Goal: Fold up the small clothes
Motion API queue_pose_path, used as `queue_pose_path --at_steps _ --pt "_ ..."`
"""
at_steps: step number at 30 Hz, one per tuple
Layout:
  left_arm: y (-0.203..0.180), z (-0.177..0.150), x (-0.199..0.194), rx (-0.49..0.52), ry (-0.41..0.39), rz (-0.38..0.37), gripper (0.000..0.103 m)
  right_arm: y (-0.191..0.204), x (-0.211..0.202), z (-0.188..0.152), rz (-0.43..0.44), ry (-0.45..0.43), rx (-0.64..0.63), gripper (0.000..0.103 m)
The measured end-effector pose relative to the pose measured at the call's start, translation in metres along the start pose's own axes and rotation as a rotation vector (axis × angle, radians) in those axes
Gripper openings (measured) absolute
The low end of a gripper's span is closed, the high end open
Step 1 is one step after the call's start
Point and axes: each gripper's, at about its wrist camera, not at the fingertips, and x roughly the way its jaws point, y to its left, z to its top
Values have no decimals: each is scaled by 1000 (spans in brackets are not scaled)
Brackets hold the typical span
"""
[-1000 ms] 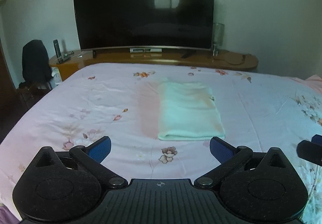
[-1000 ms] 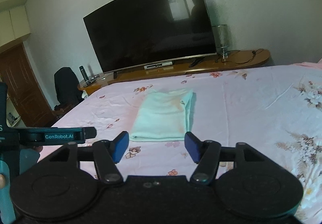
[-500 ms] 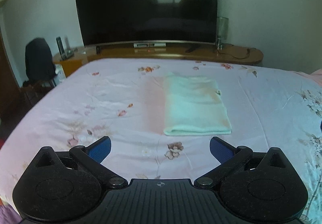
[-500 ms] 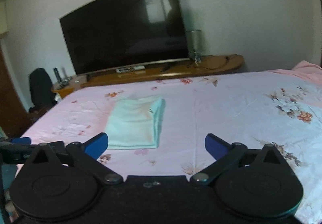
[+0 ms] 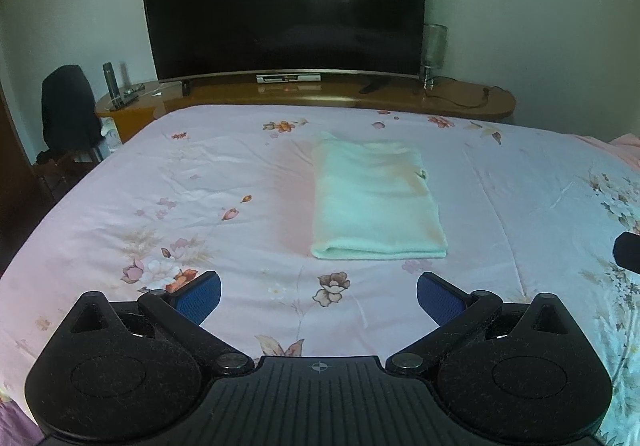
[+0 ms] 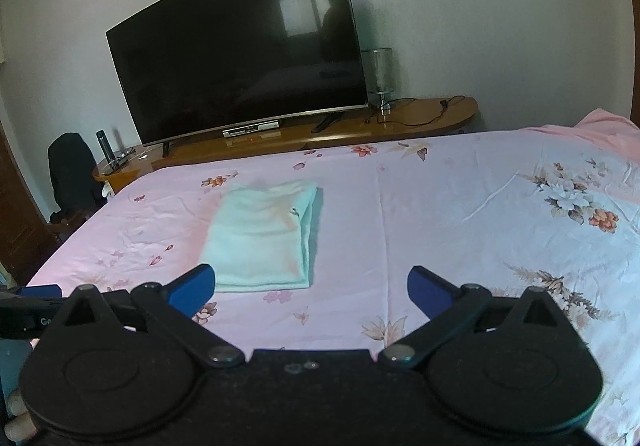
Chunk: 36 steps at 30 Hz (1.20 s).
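Note:
A pale mint-green garment (image 5: 374, 201) lies folded into a neat rectangle on the pink floral bedsheet (image 5: 180, 205), its folded edge toward me. My left gripper (image 5: 318, 296) hovers just short of that near edge, open, nothing between its blue pads (image 5: 200, 296). In the right wrist view the same garment (image 6: 262, 236) lies ahead and to the left. My right gripper (image 6: 310, 292) is open wide and empty, its left pad (image 6: 192, 288) near the garment's front corner. The tip of the left gripper shows at the right wrist view's left edge.
A large dark television (image 5: 284, 5) stands on a long wooden cabinet (image 5: 460, 99) beyond the bed's far edge, with a glass lamp (image 5: 434, 49) at its right. A dark chair (image 5: 68, 109) is at the left. Pink bedding (image 6: 608, 125) bunches at the far right.
My right gripper opened from half-spread to wide and swung to the right, so the garment now sits left of centre. The left wrist view tilted down slightly; the garment lies unchanged.

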Motion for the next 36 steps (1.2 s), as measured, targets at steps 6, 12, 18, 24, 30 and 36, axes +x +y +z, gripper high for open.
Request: queue_pose_path --at_steps 6,12,18,24,30,36 --pt "-3 0 0 6 4 -9 103 1 3 1 -13 9 -5 102" --pt "-2 1 -1 5 5 -12 103 1 4 2 -12 12 -1 102" --pt "-2 1 -1 6 8 -16 103 4 7 0 -7 16 -8 102" --pt "-3 1 2 7 15 -20 103 3 9 -2 1 24 -7 102" --pt "-5 1 5 9 25 -24 103 4 11 -2 3 30 -7 102" --pt "-5 1 7 6 31 -28 103 4 11 -3 -1 33 -3 102"
